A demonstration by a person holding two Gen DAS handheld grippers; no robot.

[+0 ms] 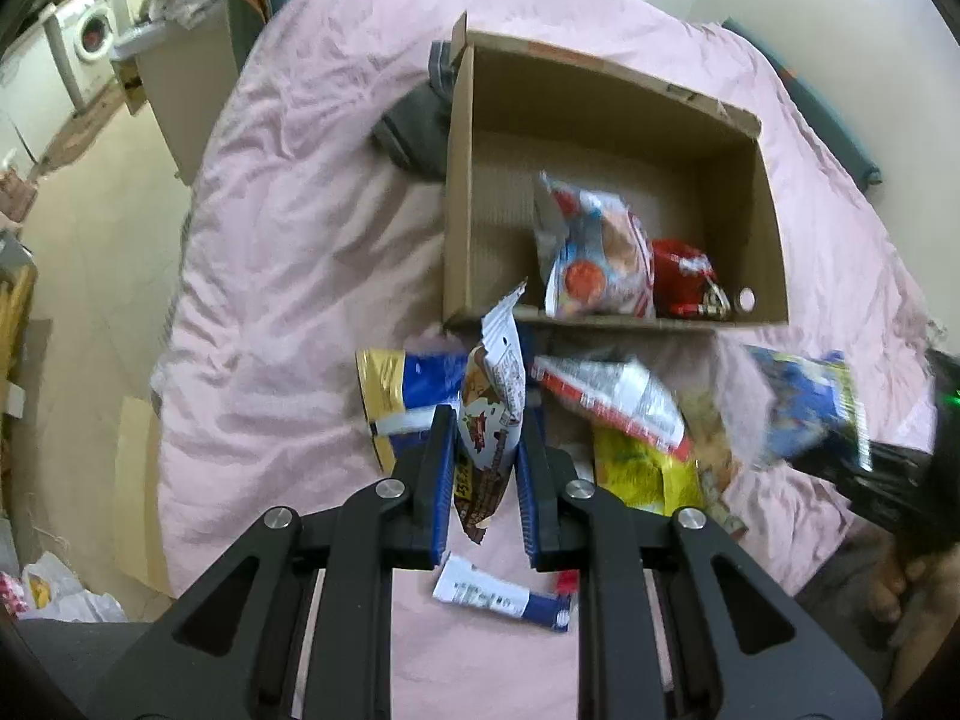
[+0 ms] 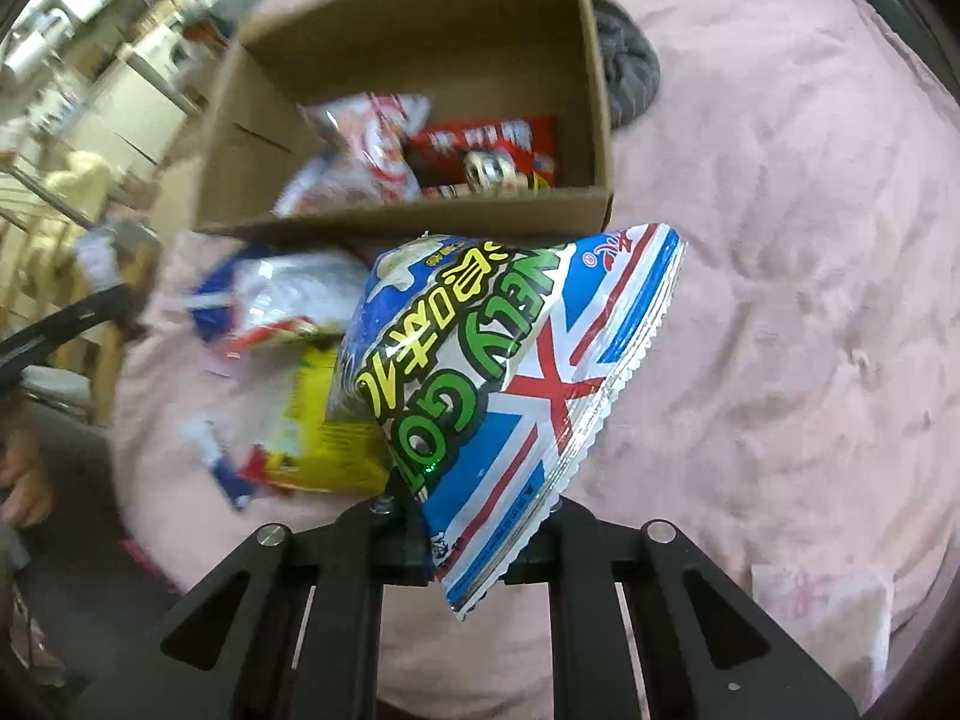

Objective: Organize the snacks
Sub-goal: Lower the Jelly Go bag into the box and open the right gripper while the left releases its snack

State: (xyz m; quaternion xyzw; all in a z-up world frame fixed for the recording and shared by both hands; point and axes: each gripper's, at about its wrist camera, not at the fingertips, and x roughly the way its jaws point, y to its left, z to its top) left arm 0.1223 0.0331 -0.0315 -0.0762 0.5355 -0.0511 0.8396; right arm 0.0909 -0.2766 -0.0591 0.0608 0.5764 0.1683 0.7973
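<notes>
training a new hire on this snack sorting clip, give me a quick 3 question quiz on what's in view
1. True or false: the left tool holds a brown and white snack packet.
2. Which pattern marks the bag in the right tool? A) plain yellow B) blue, red and white flag C) solid black
3. Fill in: the red packet lies inside the cardboard ____.

Key: 1 true; 2 B; 3 box
</notes>
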